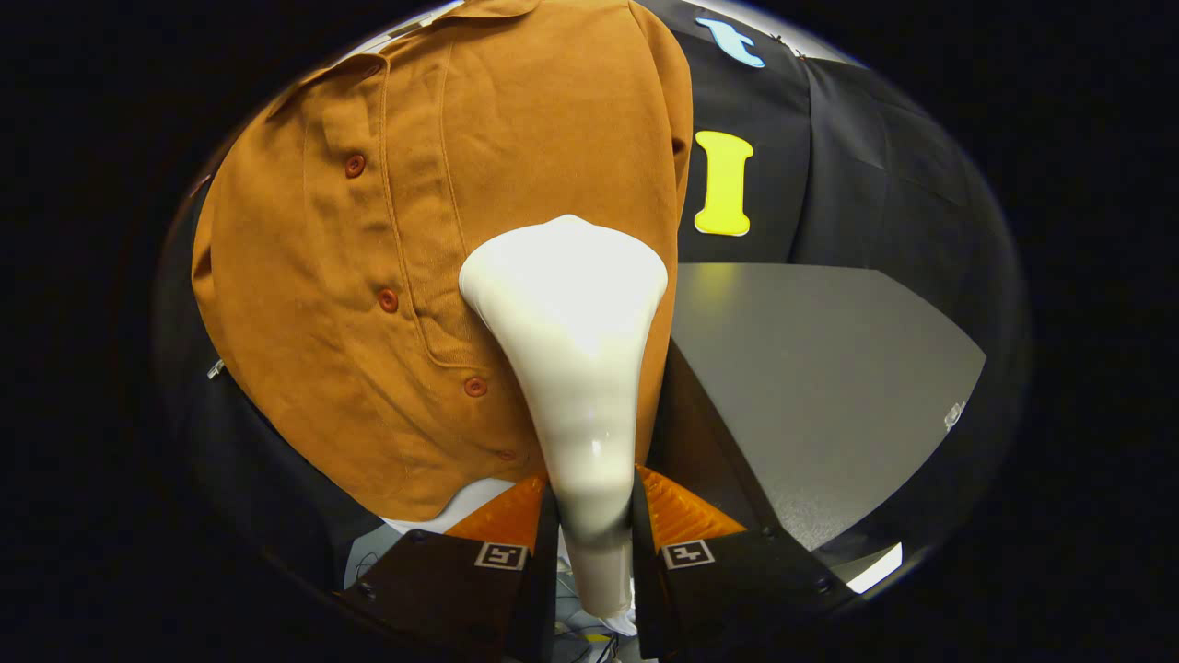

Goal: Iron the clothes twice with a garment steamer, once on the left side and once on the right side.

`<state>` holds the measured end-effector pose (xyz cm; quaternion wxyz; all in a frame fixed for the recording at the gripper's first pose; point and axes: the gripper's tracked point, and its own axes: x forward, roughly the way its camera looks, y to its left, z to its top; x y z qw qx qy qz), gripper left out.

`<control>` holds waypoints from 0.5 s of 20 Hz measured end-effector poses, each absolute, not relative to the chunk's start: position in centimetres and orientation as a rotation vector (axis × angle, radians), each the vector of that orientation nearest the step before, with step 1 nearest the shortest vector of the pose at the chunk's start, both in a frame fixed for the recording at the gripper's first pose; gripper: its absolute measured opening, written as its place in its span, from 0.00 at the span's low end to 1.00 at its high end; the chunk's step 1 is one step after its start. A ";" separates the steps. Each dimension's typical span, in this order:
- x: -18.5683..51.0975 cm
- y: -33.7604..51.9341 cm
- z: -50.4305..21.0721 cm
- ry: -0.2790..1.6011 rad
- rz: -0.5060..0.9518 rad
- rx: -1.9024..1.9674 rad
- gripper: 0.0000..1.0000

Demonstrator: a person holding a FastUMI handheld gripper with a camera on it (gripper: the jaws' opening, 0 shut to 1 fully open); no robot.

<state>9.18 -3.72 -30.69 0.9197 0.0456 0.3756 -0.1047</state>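
Observation:
A brown button-front shirt (405,230) hangs upright ahead of me, its row of buttons running down left of centre. My gripper (594,516) is shut on the neck of a white garment steamer (576,341), with a finger pressed on each side of it. The steamer's wide head points forward and lies against the shirt's right half, beside a chest pocket and just right of the button row. The lower hem of the shirt hangs just beyond my fingers.
A grey table (829,387) stretches to the right of the shirt, with black cloth walls (884,175) behind it. More dark cloth hangs to the left, below the shirt. A white patch and some cables show beneath my fingers.

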 end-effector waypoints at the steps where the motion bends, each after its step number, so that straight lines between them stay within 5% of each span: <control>1: 8.9 -3.8 -31.1 0.781 -0.210 0.097 0.38; 10: 8.1 -2.5 -23.1 0.608 -0.185 0.092 0.38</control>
